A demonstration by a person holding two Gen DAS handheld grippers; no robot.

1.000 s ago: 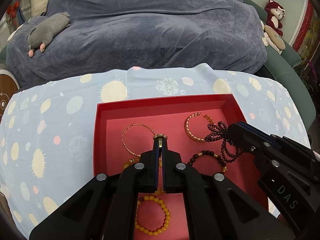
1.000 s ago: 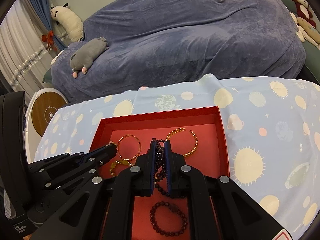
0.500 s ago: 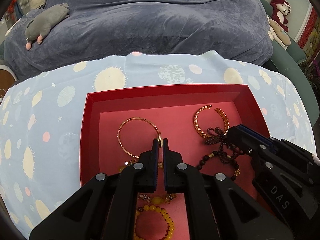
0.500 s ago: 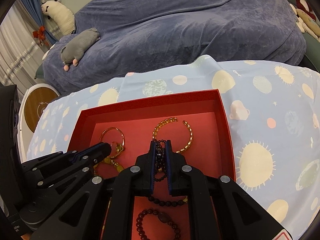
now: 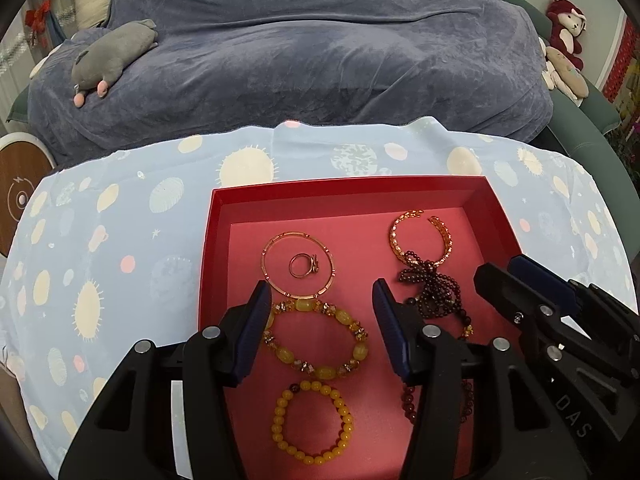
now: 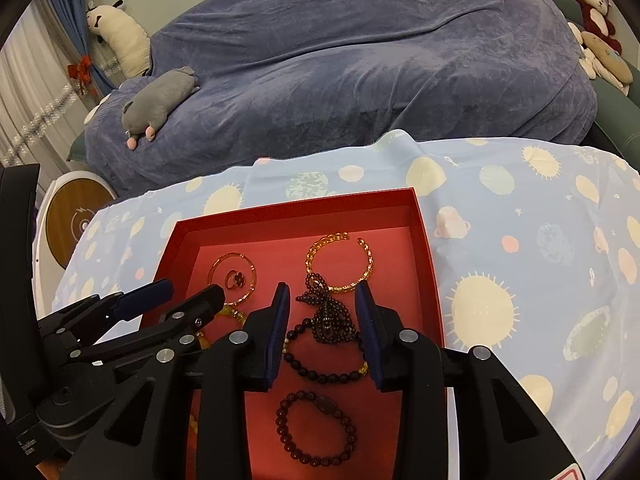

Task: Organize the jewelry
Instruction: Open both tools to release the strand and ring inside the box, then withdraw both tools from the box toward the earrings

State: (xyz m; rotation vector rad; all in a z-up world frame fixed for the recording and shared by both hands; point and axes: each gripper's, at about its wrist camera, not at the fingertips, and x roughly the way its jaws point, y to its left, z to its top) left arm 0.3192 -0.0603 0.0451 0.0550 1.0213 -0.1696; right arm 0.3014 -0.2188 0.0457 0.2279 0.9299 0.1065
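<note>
A red tray [image 5: 348, 186] [image 6: 296, 210] holds the jewelry. A small ring [image 5: 304, 266] [image 6: 234, 279] lies inside a thin gold bangle [image 5: 298, 266] [image 6: 234, 278]. A dark bead string [image 5: 430, 288] [image 6: 328, 316] lies bunched below an open gold cuff [image 5: 420, 236] [image 6: 340, 262]. My left gripper [image 5: 320, 300] is open and empty just above the amber bracelet [image 5: 314, 338]. My right gripper [image 6: 322, 300] is open and empty over the dark bead string. A yellow bead bracelet [image 5: 312, 420] and a dark red bracelet [image 6: 316, 428] lie nearer me.
The tray sits on a light blue cloth with sun prints [image 5: 120, 240] [image 6: 520, 260]. Behind it is a sofa under a blue-grey cover [image 5: 320, 60] with a grey plush toy [image 5: 112, 56] [image 6: 160, 100]. A round white and wood device [image 6: 76, 220] stands at the left.
Both grippers have opened. The left one let go of the ring, which now lies inside the gold bangle. The right one let go of the dark bead string, now lying in the tray.
</note>
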